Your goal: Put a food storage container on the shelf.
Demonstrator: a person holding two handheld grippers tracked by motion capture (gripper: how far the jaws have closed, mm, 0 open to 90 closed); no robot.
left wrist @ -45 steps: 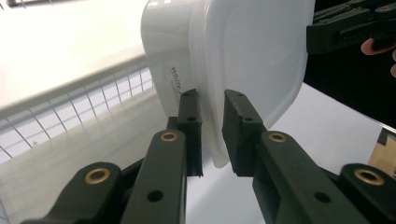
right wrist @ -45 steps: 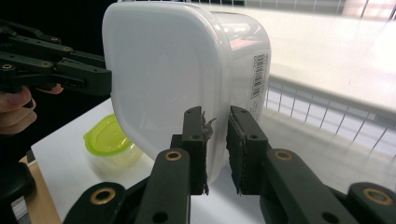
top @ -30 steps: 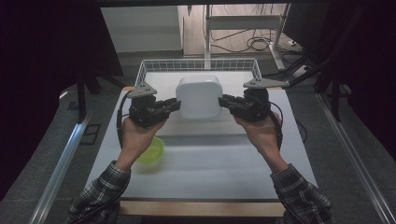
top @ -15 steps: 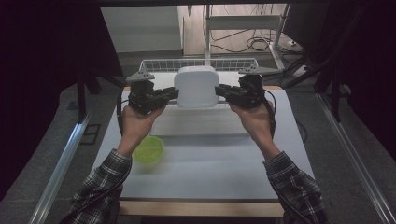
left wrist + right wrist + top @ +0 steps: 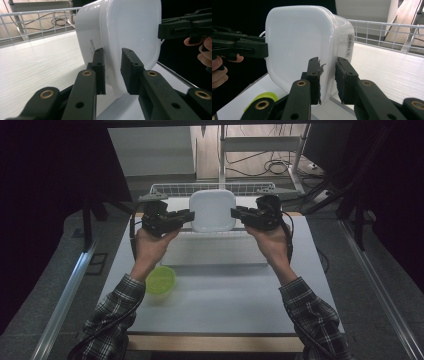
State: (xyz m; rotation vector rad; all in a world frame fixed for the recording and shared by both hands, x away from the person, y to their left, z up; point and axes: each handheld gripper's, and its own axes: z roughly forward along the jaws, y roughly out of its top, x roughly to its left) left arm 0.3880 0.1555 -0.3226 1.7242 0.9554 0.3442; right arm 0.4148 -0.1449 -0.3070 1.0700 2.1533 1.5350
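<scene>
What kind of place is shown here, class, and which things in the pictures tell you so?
Probably a lab or workshop set up for recording handling tasks: a plain white table with a wire basket, loose cables on the floor behind, and a metal frame rail beside the table.

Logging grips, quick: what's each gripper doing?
Left gripper: jaws just eased, rim of white container between them.
Right gripper: same, opposite rim.

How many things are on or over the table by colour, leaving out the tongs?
White lidded container, held between the left tongs and the right tongs: 1
White wire basket: 1
White tray: 1
Green bowl: 1
Total: 4
</scene>
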